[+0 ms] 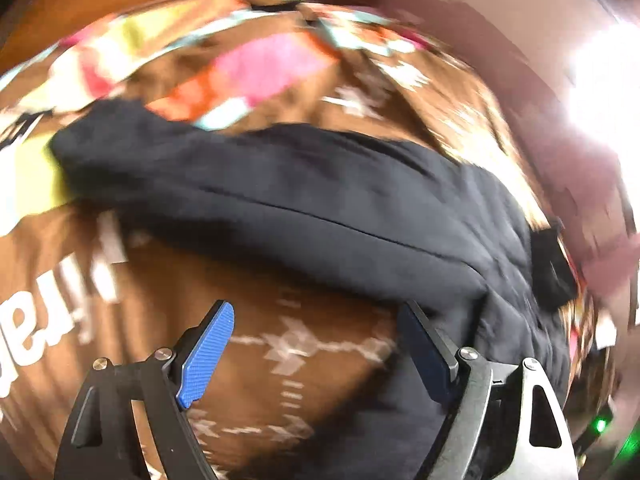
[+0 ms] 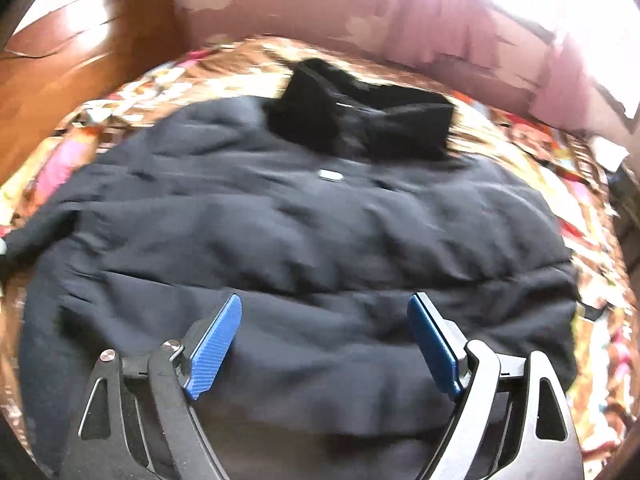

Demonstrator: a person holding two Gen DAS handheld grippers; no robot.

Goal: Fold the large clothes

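A large dark navy garment (image 2: 304,232) lies spread on a patterned bedspread (image 2: 168,80), its black collar or hood (image 2: 360,120) at the far end. My right gripper (image 2: 324,312) is open just above the garment's near part. In the left wrist view a long sleeve or folded edge of the garment (image 1: 280,208) stretches across the bedspread (image 1: 280,352). My left gripper (image 1: 316,320) is open and empty, over the bedspread just in front of that edge; its right fingertip (image 1: 416,332) is close to the cloth. Both views are blurred.
A wooden headboard or cabinet (image 2: 72,48) stands at the far left. A pink wall (image 2: 440,40) runs behind the bed, with bright window light (image 1: 608,80) at the right.
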